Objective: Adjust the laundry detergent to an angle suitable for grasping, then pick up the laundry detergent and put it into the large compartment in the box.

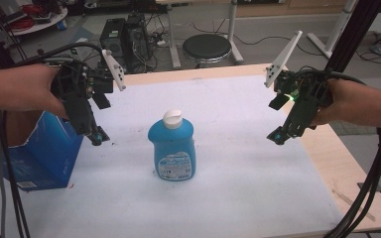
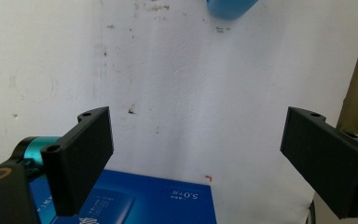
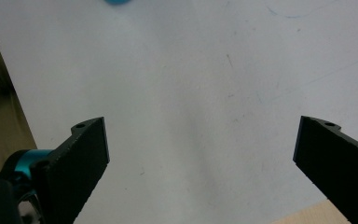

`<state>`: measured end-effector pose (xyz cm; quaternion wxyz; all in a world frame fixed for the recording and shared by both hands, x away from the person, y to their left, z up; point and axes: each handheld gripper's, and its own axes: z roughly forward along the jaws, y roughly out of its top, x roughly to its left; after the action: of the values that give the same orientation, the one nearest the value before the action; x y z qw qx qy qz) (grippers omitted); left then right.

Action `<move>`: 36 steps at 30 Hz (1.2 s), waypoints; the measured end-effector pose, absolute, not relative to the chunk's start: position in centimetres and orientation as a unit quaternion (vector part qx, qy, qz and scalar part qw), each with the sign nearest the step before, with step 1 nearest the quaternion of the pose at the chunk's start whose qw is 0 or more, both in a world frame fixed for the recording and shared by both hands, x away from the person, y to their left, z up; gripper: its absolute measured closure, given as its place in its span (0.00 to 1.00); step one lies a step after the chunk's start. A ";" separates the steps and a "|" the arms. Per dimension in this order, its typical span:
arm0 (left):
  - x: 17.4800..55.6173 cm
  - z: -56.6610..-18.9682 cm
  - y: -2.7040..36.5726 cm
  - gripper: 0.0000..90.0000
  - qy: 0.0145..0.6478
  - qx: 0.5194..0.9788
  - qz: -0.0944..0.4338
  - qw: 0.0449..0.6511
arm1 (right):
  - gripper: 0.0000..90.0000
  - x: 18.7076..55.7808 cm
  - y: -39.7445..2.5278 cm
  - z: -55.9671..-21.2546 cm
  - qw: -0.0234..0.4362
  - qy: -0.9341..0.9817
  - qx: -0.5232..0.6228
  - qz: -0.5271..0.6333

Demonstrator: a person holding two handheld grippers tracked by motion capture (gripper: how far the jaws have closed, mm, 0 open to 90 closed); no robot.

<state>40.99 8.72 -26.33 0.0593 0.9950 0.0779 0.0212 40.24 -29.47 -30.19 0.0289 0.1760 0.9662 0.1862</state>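
Fingers of the left gripper stand spread wide in the left gripper view with nothing between them, only white table cover and a corner of the blue box below. The right gripper is just as wide apart in its own view, jaws bare over the plain white sheet, holding nothing.

Nearest the person in the high view, both forearms come in from the sides and hold the tools above the table, well apart from each other. The left gripper hangs just above the box's open top at the table's left edge; the right one hovers near the right edge, where bare wood shows past the white cover.

Between them, further in, the blue bottle stands upright on the cover near the middle, white cap on top, label facing the camera. Neither gripper touches it.

The step in hand looks like an approach to the bottle. To do it well, I would bring one gripper in level at the bottle's waist, jaws square to its flat faces, and close below the shoulder so it cannot tip or slip out; the other can steady it.

Count: one bottle, one cap, one box, two grippers. Beyond the table stand one round black stool and dark computer cases on the floor.
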 end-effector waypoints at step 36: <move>39.4 -23.9 5.0 0.10 0.043 0.994 0.029 0.094 | 0.03 39.8 -29.3 -30.0 0.035 0.967 0.168 0.190</move>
<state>39.42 5.02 -23.87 0.0943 0.9942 0.0427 0.0295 39.80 -29.27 -29.97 0.0353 0.1684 0.9666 0.1901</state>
